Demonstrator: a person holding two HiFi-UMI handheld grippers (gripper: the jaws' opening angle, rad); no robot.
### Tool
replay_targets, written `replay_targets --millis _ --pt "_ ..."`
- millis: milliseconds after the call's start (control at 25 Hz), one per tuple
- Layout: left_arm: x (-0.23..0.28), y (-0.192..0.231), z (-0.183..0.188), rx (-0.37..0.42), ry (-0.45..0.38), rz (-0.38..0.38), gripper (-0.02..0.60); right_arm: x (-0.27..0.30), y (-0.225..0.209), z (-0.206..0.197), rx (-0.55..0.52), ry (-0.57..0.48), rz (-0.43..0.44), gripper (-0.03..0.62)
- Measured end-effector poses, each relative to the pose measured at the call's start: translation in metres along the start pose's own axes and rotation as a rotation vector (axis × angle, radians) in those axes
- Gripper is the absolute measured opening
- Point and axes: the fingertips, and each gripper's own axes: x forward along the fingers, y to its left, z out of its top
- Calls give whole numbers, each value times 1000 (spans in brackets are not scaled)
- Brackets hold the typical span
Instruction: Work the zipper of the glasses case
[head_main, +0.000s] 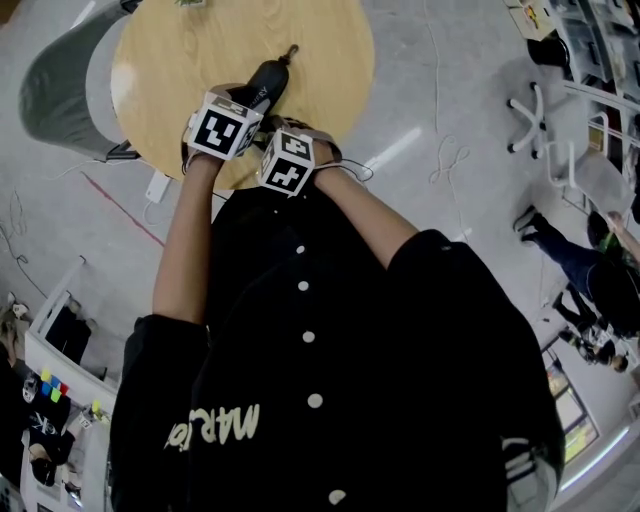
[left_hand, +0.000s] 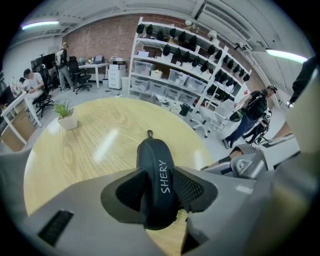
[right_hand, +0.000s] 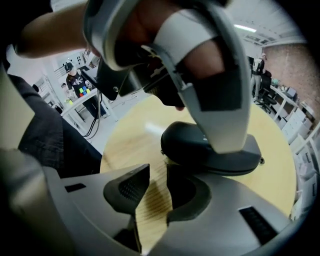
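Note:
A black glasses case (head_main: 268, 80) lies on the round wooden table (head_main: 190, 55), near its front edge. Its zipper pull (head_main: 292, 48) sticks out at the far end. My left gripper (head_main: 245, 108) is shut on the near end of the case (left_hand: 159, 180), one pad pressing on each side, and the pull (left_hand: 149, 133) points away. My right gripper (head_main: 285, 135) sits close beside it on the right. In the right gripper view its jaws (right_hand: 157, 192) stand open over bare wood just short of the case (right_hand: 200, 147), with nothing between them. The left gripper (right_hand: 215, 100) fills the view above.
A small potted plant (left_hand: 65, 115) stands at the table's far left. A grey chair (head_main: 60, 80) is by the table's left side. A white chair base (head_main: 535, 110) and a cable (head_main: 450, 160) are on the floor to the right. Shelves (left_hand: 185, 60) and people stand farther off.

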Motion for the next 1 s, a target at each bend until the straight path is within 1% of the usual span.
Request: replay_targets --millis 40,120,240,320,440,560,640,720,880,1000 --pt "0 -1 -1 0 -12 5 169 -2 0 -5 -4 7 19 119" --pt "-2 0 -2 -19 -45 13 170 -10 -7 -16 -26 23 37 136" --pt "-16 7 1 -88 -138 47 170 -29 -26 -28 -90 39 32 146" --pt "-31 12 -4 -138 -199 97 170 -46 -39 -28 -154 30 18 158" --pt "-47 21 -26 -209 -247 187 170 -63 -57 -18 -287 10 -17 184" --pt "-52 32 -54 -279 -259 265 170 -66 -66 3 -429 -2 -35 197" --pt "-54 36 -69 -330 -259 289 170 -63 -67 19 -512 -8 -27 196" --pt "-53 35 -78 -360 -250 285 170 -58 -69 30 -572 -8 -7 197" --pt "-44 19 -89 -372 -214 260 170 -49 -70 42 -697 21 46 193" --pt "-35 6 -90 -381 -193 259 169 -46 -71 45 -742 36 97 174"
